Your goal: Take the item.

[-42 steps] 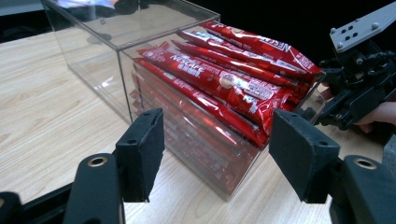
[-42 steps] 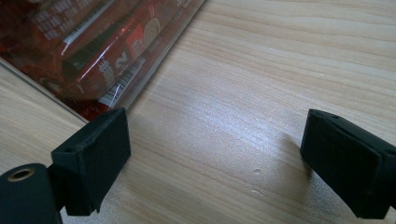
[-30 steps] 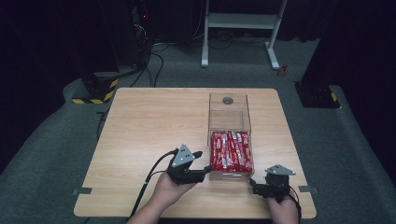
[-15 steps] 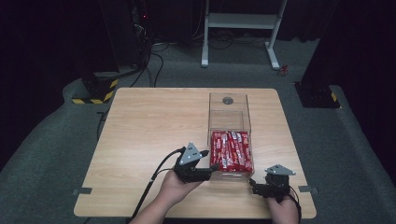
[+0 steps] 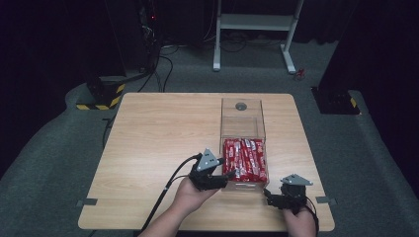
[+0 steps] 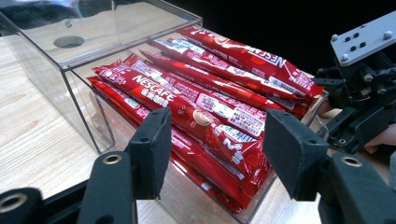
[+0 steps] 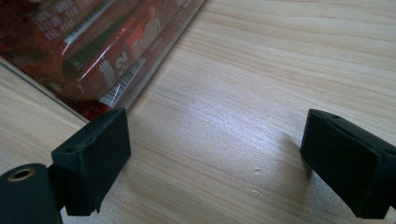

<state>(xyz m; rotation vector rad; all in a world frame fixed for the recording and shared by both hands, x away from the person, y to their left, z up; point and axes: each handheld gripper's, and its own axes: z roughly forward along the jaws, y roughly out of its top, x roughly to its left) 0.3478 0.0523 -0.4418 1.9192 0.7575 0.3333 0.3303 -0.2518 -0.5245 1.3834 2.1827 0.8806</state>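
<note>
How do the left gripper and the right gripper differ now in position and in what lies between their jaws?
The left gripper reaches the clear box, jaws framing the red sachets; the right gripper stays beside the box, jaws over bare table. The left sits farther from the table's near edge than the right. Both are open and empty.

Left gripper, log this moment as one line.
left gripper: open, over coffee sticks | clear box: open | right gripper: open, over table
</note>
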